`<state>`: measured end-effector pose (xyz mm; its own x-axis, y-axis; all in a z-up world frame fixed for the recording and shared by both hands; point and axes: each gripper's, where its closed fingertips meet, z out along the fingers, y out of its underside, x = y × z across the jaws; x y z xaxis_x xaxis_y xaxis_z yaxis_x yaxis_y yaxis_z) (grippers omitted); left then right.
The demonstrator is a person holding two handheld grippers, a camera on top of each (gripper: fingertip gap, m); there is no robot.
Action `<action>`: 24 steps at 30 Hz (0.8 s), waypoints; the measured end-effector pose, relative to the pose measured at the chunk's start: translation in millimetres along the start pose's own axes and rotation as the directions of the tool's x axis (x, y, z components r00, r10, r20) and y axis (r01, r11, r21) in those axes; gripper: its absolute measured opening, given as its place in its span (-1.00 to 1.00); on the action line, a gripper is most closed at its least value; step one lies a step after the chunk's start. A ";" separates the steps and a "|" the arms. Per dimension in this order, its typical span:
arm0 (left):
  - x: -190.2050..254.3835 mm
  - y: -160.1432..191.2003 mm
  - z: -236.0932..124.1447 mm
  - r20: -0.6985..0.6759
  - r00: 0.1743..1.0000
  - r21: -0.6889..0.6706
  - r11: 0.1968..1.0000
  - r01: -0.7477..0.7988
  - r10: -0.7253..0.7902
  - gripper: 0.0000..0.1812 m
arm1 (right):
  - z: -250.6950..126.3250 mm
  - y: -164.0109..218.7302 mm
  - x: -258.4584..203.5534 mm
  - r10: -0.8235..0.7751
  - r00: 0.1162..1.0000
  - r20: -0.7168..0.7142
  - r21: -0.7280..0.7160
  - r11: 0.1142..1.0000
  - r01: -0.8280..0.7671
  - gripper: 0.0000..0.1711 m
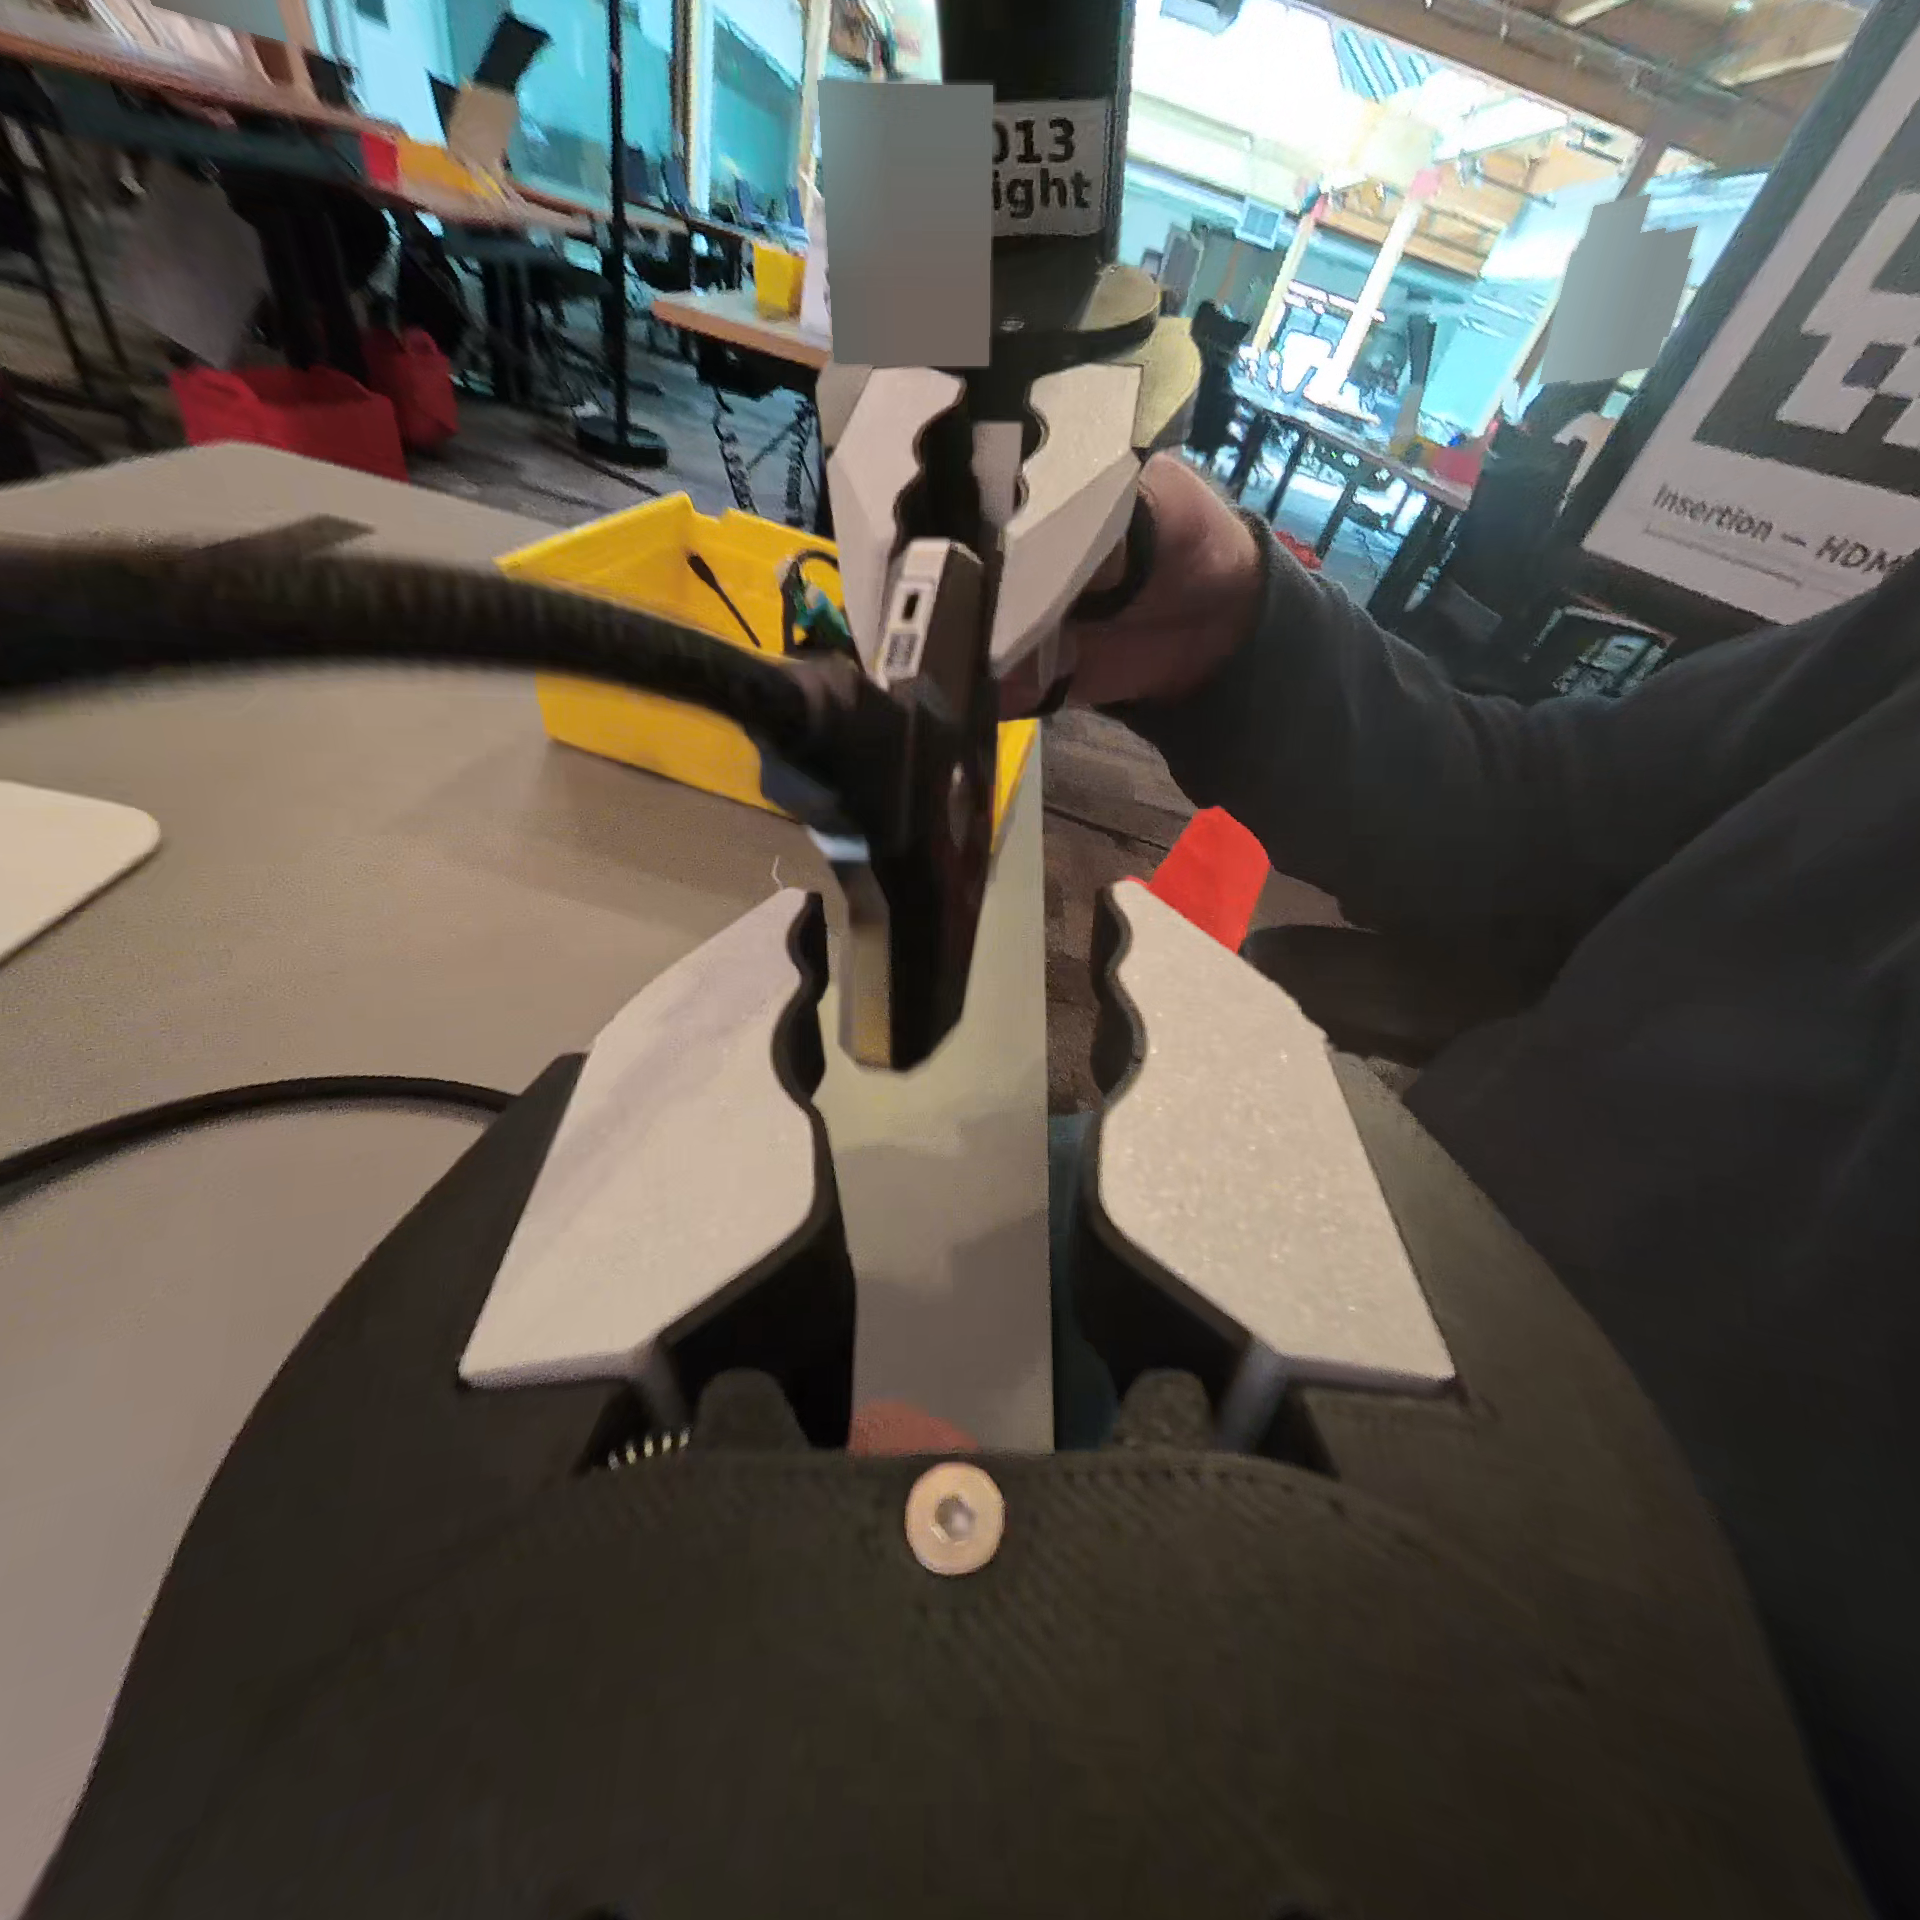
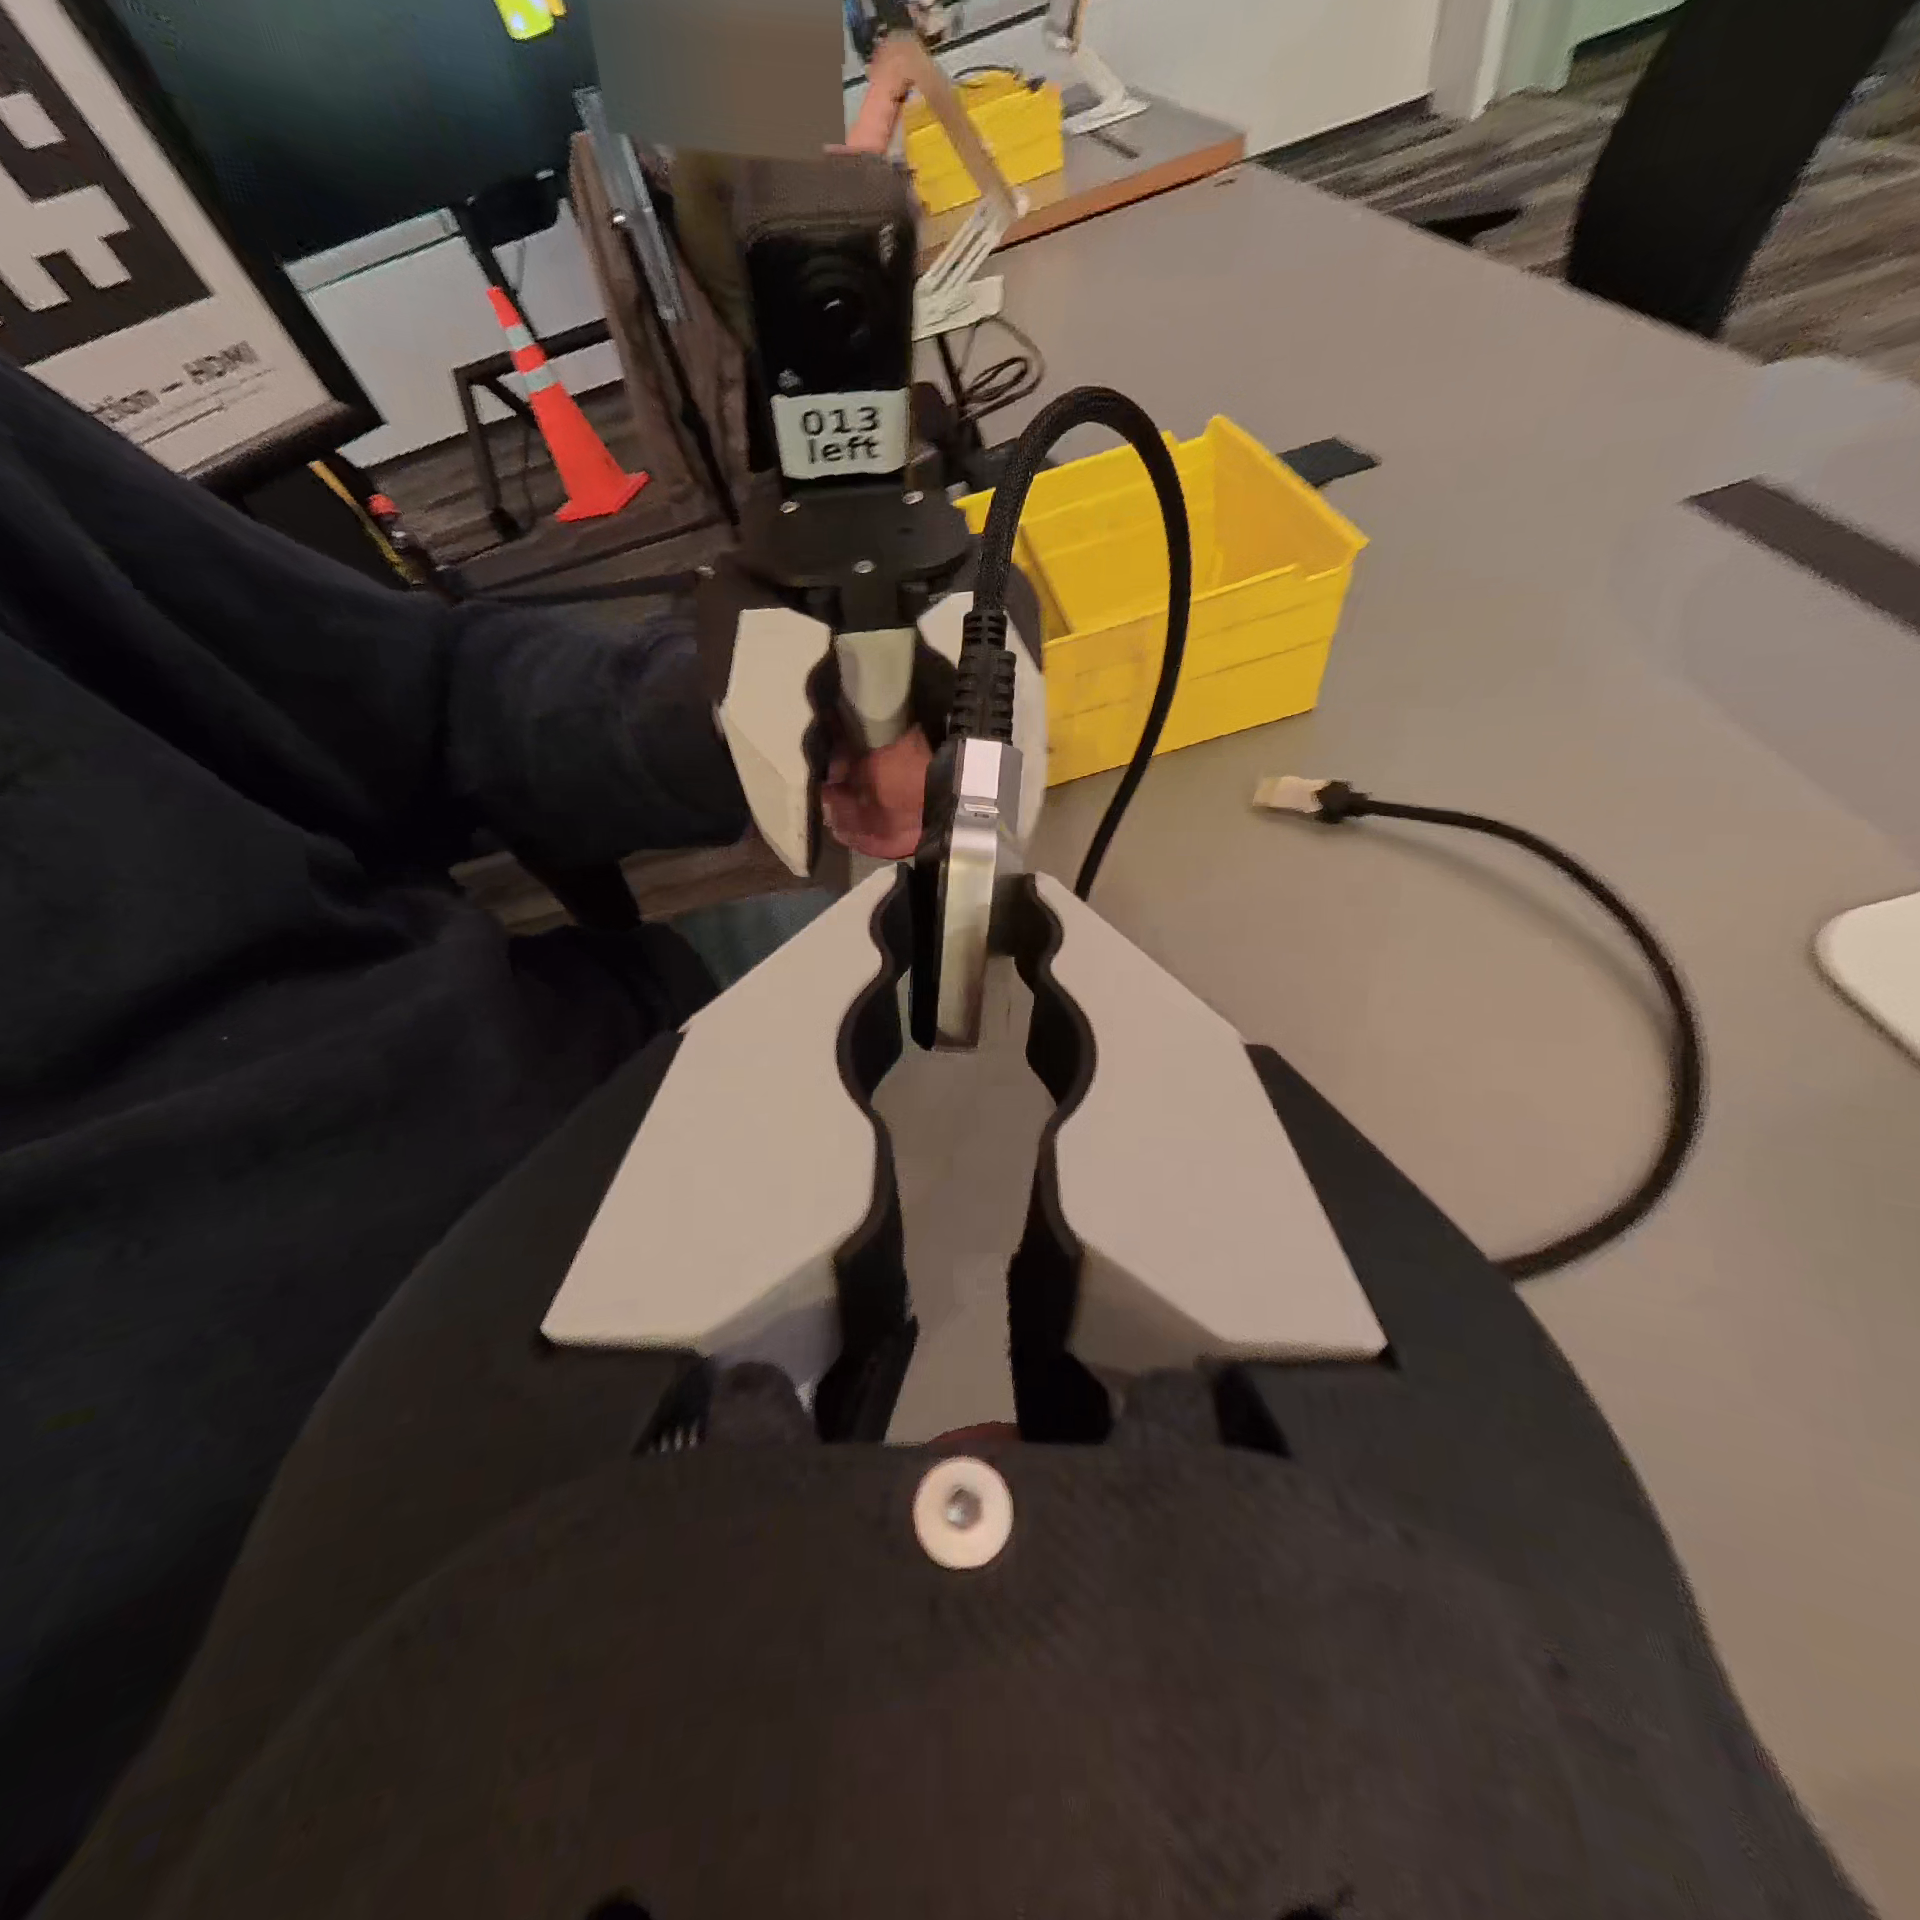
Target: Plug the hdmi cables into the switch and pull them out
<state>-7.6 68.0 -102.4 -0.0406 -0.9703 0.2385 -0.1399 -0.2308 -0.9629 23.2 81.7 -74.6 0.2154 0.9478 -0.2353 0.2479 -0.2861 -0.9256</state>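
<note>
The switch [image 2: 961, 966], a flat black and silver box, is held edge-up above the table. My right gripper [image 2: 966, 888] is shut on one end of it. In the left wrist view the switch [image 1: 935, 831] points at me, and its near end sits between the fingertips of my open left gripper [image 1: 961, 899] without being gripped. A black braided HDMI cable [image 1: 416, 623] is plugged into the switch's side by its silver plug [image 2: 987, 779]. A second HDMI cable [image 2: 1621, 935] lies loose on the table, its plug [image 2: 1288, 795] free.
A yellow bin [image 2: 1195, 644] stands on the grey table [image 2: 1455, 468] behind the switch. A white pad [image 2: 1881, 966] lies at the table's right edge. An orange cone [image 2: 561, 416] stands on the floor. A person's dark sleeve [image 1: 1558, 831] fills the right side. The grippers' ends are close to 5 cm from one another.
</note>
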 end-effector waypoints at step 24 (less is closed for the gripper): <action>-24.0 25.4 -11.2 0.078 0.993 -0.118 0.988 0.102 -0.093 -0.53 | -30.3 29.3 76.2 0.035 0.960 -0.280 -0.369 0.919 -0.141 -0.81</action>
<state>-21.3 86.3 -131.2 0.0501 -0.9473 0.3165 -0.2592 -0.3183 -0.9119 75.5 141.3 -110.7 0.4794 0.8600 -0.1751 0.5462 -0.4485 -0.7074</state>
